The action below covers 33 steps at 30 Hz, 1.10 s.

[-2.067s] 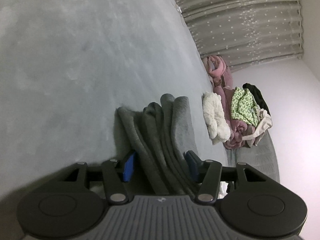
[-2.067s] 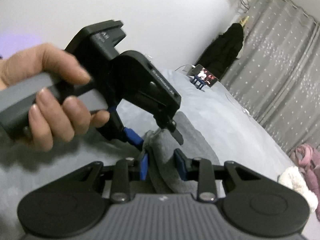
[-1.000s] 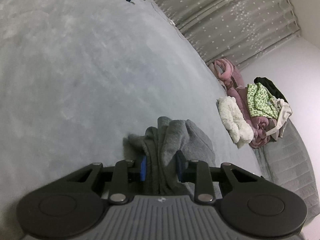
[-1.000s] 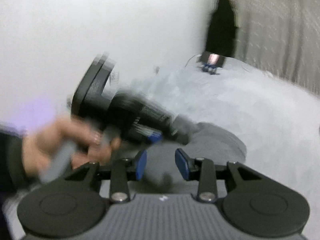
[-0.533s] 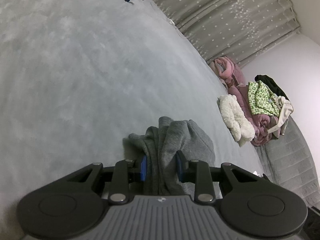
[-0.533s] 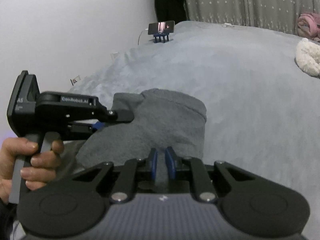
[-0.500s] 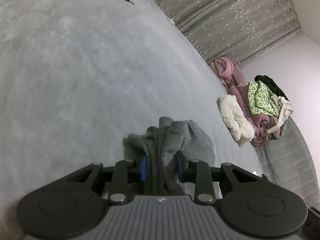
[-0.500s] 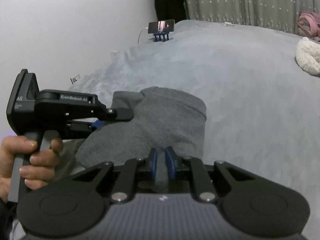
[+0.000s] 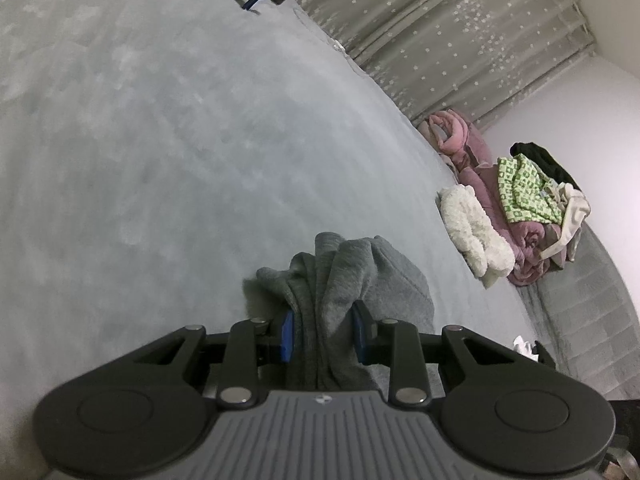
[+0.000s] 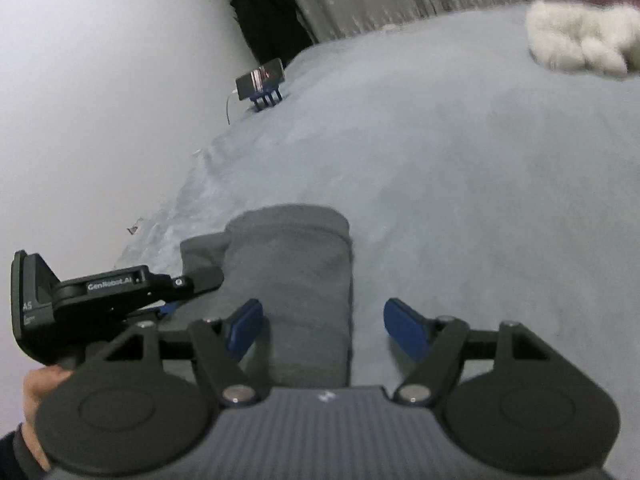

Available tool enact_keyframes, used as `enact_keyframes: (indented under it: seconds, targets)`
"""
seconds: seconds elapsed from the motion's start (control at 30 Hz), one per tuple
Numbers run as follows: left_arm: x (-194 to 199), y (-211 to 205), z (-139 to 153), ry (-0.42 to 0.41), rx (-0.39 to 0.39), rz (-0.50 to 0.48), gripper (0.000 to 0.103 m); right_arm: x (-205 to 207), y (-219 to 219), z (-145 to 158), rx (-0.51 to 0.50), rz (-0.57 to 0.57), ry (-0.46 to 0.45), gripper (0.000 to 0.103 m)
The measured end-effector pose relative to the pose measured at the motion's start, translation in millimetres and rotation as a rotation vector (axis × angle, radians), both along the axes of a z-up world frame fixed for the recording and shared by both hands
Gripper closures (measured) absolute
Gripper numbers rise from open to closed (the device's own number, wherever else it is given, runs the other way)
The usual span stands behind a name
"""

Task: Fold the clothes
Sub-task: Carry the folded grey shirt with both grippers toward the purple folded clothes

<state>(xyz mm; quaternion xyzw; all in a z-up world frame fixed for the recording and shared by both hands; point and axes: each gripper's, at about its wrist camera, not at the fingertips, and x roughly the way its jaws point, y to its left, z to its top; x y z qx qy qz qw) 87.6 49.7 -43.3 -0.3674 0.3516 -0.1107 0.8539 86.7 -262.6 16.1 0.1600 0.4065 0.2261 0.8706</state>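
Grey sweatshirt [image 9: 344, 276] folded on the grey bed [image 9: 160, 160].
Left gripper [image 9: 322, 330] clamps the sweatshirt's bunched edge; right gripper [image 10: 322, 326] hangs spread wide above the sweatshirt, holding nothing.

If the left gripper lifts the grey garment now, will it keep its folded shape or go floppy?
Probably floppy: the grey garment bunches into soft ridges between the left gripper pads. The folded part lies loose on the bed, and the right gripper is open, so the unsupported side would likely sag and unfold. It looks thick, so likely not slippery.
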Motion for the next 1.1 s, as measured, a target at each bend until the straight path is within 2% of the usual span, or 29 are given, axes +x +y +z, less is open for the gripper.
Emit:
enact_keyframes:
  seconds: [0.2,0.3,0.37,0.43,0.67,0.87,1.1]
  targets:
    - [-0.9,-0.6,1.0,-0.002,0.008,-0.001,0.075,15.9,-13.3,-30.6,0.228,-0.034,0.152,0.033]
    - [0.0,0.6,0.3,0.003,-0.001,0.0,0.075,19.5,-15.6,-38.4,0.288,-0.034,0.168,0.033]
    - [0.7,1.5,-0.1,0.006,-0.009,0.001,0.075,19.2,-13.0,-38.8,0.282,-0.028,0.162,0.034]
    - [1.4,2.0,-0.4,0.008,-0.014,0.001,0.075,18.8,-9.5,-38.7,0.273,-0.03,0.161,0.041]
    - [1.3,5.5,-4.7,0.02,-0.053,0.015,0.075,15.7,-8.1,-42.8,0.332,-0.049,0.182,0.041]
    - [1.4,4.0,-5.9,0.022,-0.059,0.018,0.074,15.8,-2.1,-42.6,0.319,-0.049,0.168,0.041]
    - [0.7,0.0,-2.1,0.016,-0.025,0.018,0.075,11.1,5.7,-33.9,0.256,-0.065,0.132,0.055]
